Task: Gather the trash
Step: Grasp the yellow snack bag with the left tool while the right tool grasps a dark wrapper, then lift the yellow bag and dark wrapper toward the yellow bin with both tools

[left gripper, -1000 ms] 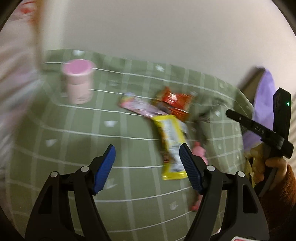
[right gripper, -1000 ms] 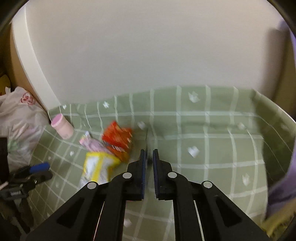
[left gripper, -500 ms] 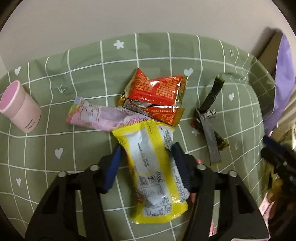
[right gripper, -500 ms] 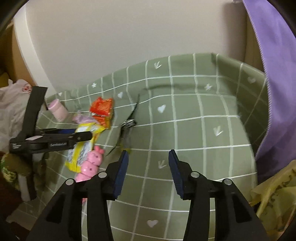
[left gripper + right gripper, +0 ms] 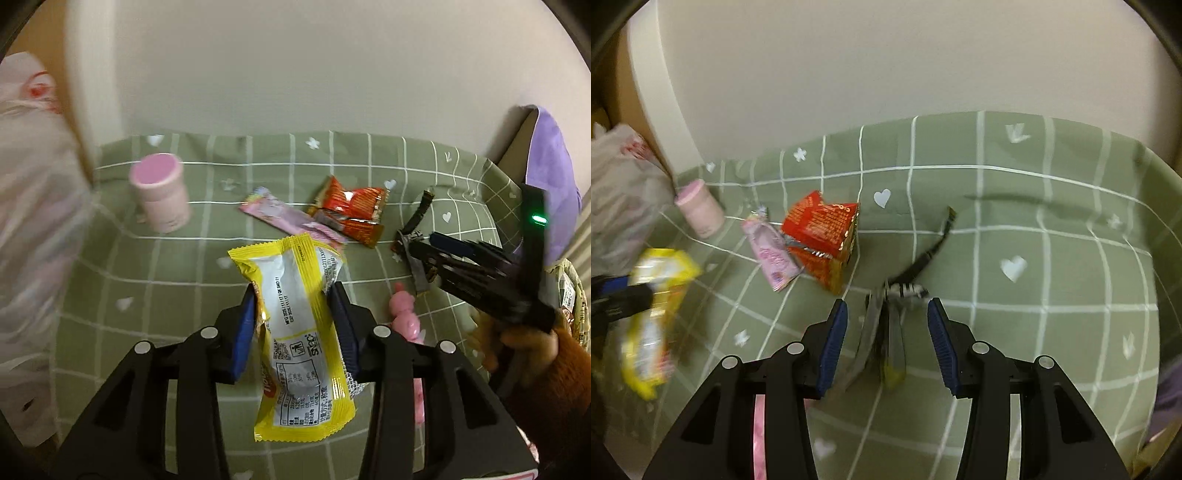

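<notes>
My left gripper [image 5: 291,291] is shut on a yellow snack wrapper [image 5: 299,332] and holds it off the green checked cloth [image 5: 184,273]; the same wrapper [image 5: 653,314] shows blurred in the right wrist view. My right gripper [image 5: 886,306] is open and low over a dark crumpled wrapper [image 5: 894,332], which lies between its fingers with the pads apart from it. On the cloth lie a red wrapper [image 5: 820,229] and a pink wrapper [image 5: 772,254]. In the left wrist view, the right gripper [image 5: 424,247] hovers at the dark wrapper [image 5: 415,225].
A pink cup [image 5: 160,192] stands at the back left of the cloth. A white plastic bag [image 5: 29,221] hangs at the left edge. A pink pig toy [image 5: 404,314] lies near the front right. Purple fabric [image 5: 550,177] is at the right. A wall closes the back.
My left gripper closed on the yellow wrapper and lifted it off the cloth. My right gripper went from shut to open and came down over the dark wrapper.
</notes>
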Demonstrator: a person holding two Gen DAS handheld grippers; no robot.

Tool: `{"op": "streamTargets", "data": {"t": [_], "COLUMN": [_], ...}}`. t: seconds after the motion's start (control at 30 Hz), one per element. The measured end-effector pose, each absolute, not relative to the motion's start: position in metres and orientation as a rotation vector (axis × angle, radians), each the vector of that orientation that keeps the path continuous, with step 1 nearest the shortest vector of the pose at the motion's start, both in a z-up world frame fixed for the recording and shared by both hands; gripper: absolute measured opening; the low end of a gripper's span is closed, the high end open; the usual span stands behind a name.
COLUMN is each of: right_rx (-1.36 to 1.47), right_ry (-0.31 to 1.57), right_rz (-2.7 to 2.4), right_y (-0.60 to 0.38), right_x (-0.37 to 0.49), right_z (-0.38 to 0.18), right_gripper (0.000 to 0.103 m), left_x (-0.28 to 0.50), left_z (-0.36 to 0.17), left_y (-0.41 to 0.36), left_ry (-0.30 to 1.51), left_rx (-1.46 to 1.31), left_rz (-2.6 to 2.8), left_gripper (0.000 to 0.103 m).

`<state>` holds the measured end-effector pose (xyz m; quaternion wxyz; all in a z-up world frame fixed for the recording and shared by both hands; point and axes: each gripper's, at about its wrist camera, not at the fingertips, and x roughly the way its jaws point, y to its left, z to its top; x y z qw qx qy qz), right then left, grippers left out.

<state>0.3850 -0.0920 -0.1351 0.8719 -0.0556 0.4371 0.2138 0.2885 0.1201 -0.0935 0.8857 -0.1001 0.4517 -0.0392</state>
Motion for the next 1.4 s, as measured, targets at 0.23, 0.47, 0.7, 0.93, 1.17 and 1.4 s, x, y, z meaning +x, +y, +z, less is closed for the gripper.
{"op": "streamTargets", "data": {"t": [0.23,0.47,0.7,0.93,1.17,1.4], "right_rx": [-0.155,-0.113,-0.100,-0.134,-0.121,-0.091], "right_ry": [0.928,0.867,0.778,0.653,0.556,0.513], "right_rz": [0.478,0.491,0.414,0.300,0.117,-0.060], "right_y": [-0.077,-0.101,-0.145,-0.195,-0.250,-0.301], "right_x": [0.386,0.350,0.307,0.259,0.209,0.163], "right_z": [-0.137,-0.095,-0.043,0.018,0.058,0.076], "right_gripper": [0.025,0.024,0.024,0.024,0.024,0.024], "left_x": [0.261,0.258,0.259,0.266,0.266,0.263], "left_z": [-0.082,-0.069,-0.029,0.014,0.046,0.065], "left_y": [0.145,0.130,0.102,0.054,-0.014,-0.090], "left_ry": [0.895,0.864,0.767,0.674,0.606,0.572], "left_rx": [-0.263,-0.261,-0.240,-0.197,-0.138,-0.080], "left_rz": [-0.052,-0.099,-0.191,-0.337,-0.549,-0.765], "left_gripper": [0.038,0.038,0.038,0.038,0.038,0.038]}}
